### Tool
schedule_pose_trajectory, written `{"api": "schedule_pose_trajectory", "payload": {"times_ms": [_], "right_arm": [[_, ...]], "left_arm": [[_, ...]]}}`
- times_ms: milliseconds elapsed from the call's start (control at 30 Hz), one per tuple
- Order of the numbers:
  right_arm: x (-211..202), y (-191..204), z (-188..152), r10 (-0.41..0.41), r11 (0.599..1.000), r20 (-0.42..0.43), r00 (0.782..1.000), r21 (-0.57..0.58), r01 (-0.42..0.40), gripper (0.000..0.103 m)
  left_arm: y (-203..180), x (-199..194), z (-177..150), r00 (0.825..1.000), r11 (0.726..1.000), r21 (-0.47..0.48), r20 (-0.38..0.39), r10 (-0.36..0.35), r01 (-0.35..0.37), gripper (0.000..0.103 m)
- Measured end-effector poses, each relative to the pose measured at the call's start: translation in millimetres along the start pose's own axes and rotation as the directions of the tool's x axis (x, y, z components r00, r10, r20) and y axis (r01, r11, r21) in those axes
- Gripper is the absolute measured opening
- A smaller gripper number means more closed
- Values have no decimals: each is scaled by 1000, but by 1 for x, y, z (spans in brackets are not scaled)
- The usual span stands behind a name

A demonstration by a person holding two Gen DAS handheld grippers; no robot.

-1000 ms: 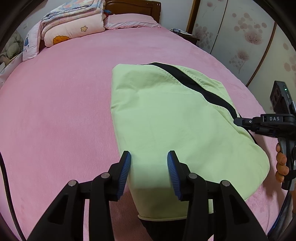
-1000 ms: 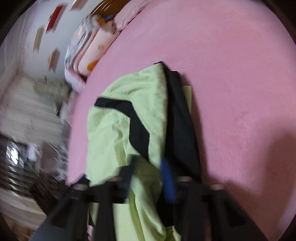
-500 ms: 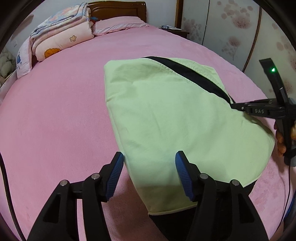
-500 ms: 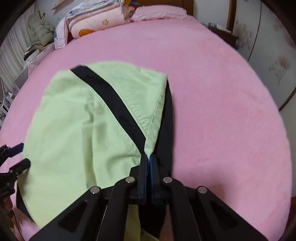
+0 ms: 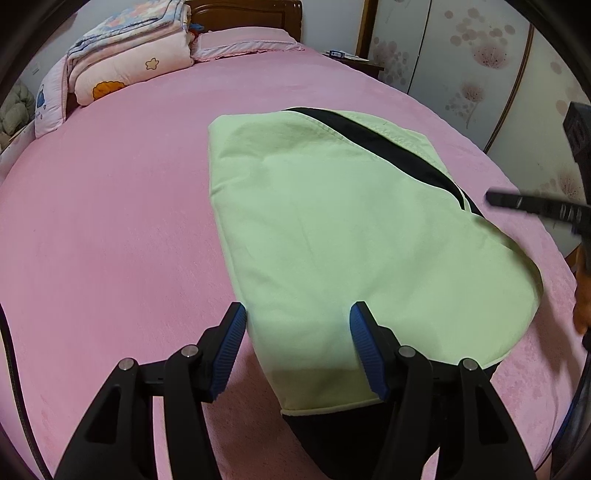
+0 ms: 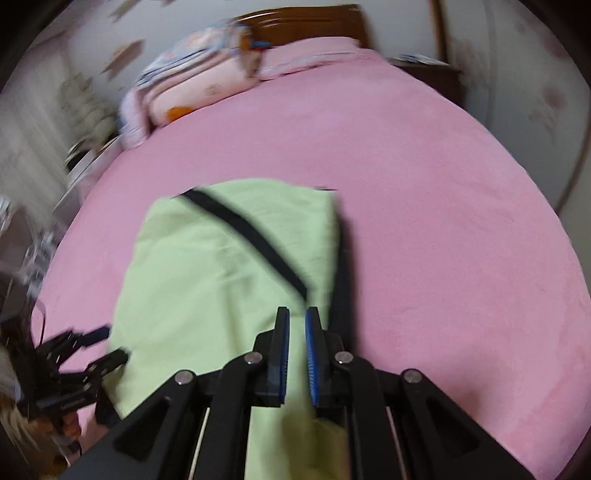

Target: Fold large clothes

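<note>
A light green garment [image 5: 351,221] with a black stripe [image 5: 388,147] lies folded flat on the pink bed [image 5: 110,221]. My left gripper [image 5: 297,310] hovers open over the garment's near left edge, its blue pads apart from the cloth. My right gripper [image 6: 297,314] is above the garment [image 6: 207,280] near the stripe's end. Its jaws are opening with a narrow gap and nothing between them. In the left wrist view the right gripper [image 5: 535,206] shows blurred at the right edge, off the cloth. The left gripper [image 6: 99,343] appears at the lower left of the right wrist view.
Folded quilts [image 5: 129,62] and a pink pillow [image 5: 243,40] lie by the wooden headboard [image 5: 243,11]. A nightstand [image 5: 354,61] and flowered wardrobe doors [image 5: 461,74] stand to the right. Bare pink sheet surrounds the garment on all sides.
The right gripper was shut on the garment's striped corner; it has let go and lifted away. The left jaws widened earlier and the left hand has stayed put.
</note>
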State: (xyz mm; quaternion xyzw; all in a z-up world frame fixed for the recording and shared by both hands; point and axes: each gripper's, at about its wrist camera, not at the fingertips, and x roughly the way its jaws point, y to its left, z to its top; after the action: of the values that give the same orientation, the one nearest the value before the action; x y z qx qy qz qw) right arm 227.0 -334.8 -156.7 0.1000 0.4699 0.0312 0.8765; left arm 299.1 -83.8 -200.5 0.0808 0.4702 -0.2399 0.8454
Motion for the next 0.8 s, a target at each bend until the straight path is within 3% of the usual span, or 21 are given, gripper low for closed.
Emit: {"api": "schedule_pose_trajectory", "payload": {"times_ms": [67, 167, 233, 333, 467, 633, 800], "right_arm": [[15, 13, -8, -26, 998, -36, 999, -57, 24, 7], [42, 1, -28, -241, 965, -67, 968, -122, 232, 0], [46, -25, -36, -308, 951, -99, 946, -64, 302, 0], [33, -50, -40, -252, 966, -117, 961, 35, 257, 0], [8, -46, -31, -210, 974, -55, 976, 72, 214, 0], [-6, -2, -16, -122, 992, 31, 992, 24, 121, 0], [16, 35, -3, -60, 998, 37, 998, -33, 61, 0]], "left_arm": [[1, 1, -1, 1000, 1000, 2, -2, -2, 2, 58], [2, 1, -4, 1000, 999, 31, 1, 8, -8, 65], [3, 1, -6, 1000, 999, 36, 0, 7, -7, 65], [4, 2, -6, 1000, 999, 34, 0, 19, -19, 65], [0, -1, -6, 1000, 999, 28, 2, 26, -26, 65], [-4, -3, -8, 999, 999, 24, 5, 35, -35, 65], [-3, -3, -9, 1000, 1000, 9, 0, 30, -30, 65]]}}
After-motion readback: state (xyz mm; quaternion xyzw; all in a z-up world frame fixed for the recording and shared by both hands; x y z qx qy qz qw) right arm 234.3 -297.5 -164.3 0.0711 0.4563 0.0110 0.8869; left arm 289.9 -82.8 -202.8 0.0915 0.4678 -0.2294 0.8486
